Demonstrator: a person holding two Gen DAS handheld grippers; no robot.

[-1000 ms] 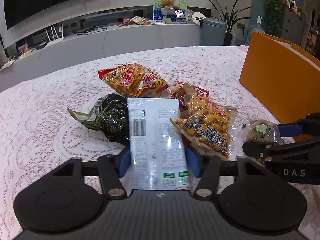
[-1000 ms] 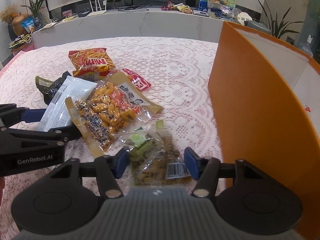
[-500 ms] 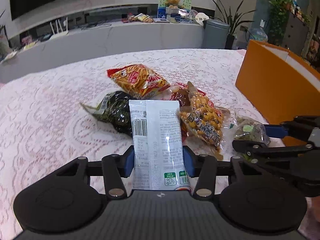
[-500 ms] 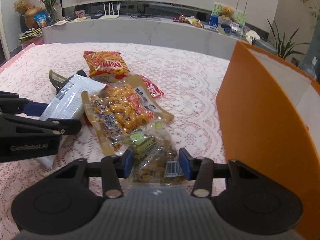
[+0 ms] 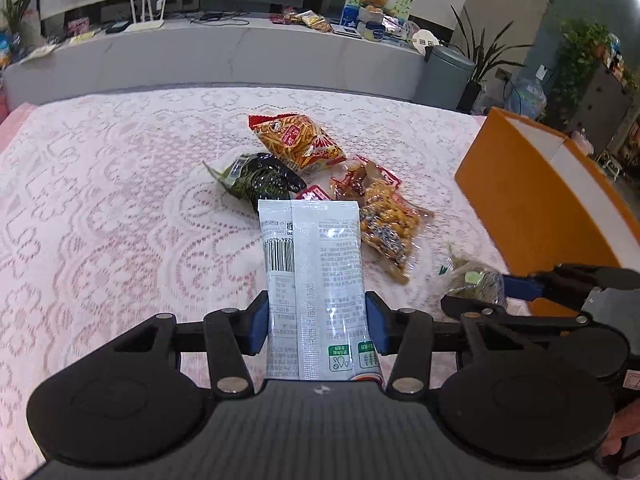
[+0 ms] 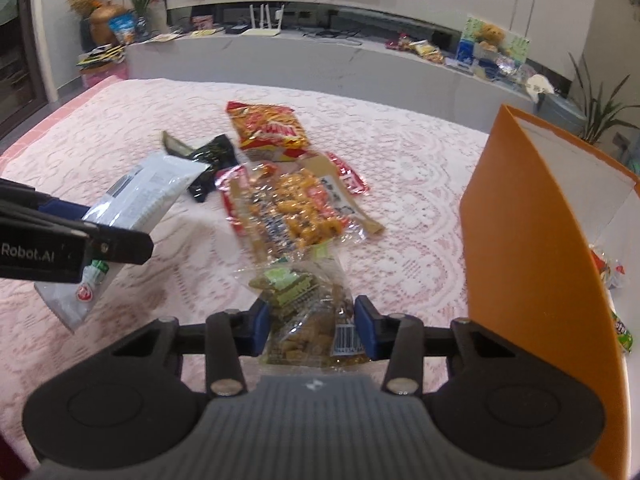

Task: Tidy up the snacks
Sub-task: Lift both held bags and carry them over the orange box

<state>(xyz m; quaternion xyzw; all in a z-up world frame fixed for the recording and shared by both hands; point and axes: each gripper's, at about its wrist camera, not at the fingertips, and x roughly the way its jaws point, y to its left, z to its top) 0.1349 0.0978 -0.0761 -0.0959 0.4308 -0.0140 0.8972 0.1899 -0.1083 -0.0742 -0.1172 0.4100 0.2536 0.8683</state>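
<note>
My left gripper (image 5: 316, 326) is shut on a white snack packet (image 5: 314, 272) and holds it above the table; both also show in the right wrist view (image 6: 136, 200). My right gripper (image 6: 312, 326) is shut on a clear bag of brown snacks (image 6: 308, 308), also lifted; the bag shows in the left wrist view (image 5: 474, 282). On the lace tablecloth lie a red-orange chips bag (image 5: 298, 142), a dark green packet (image 5: 258, 178), a clear bag of yellow nuts (image 5: 386, 220) and a red packet (image 6: 348, 174).
An orange box (image 6: 520, 216) with a white inside stands at the right, holding a few snacks (image 6: 608, 270). It also shows in the left wrist view (image 5: 536, 200). A grey counter (image 5: 240, 52) with clutter runs behind the table.
Both grippers have risen with their packets, so the table and the snack pile look farther away. The white packet and the clear brown-snack bag have come off the table.
</note>
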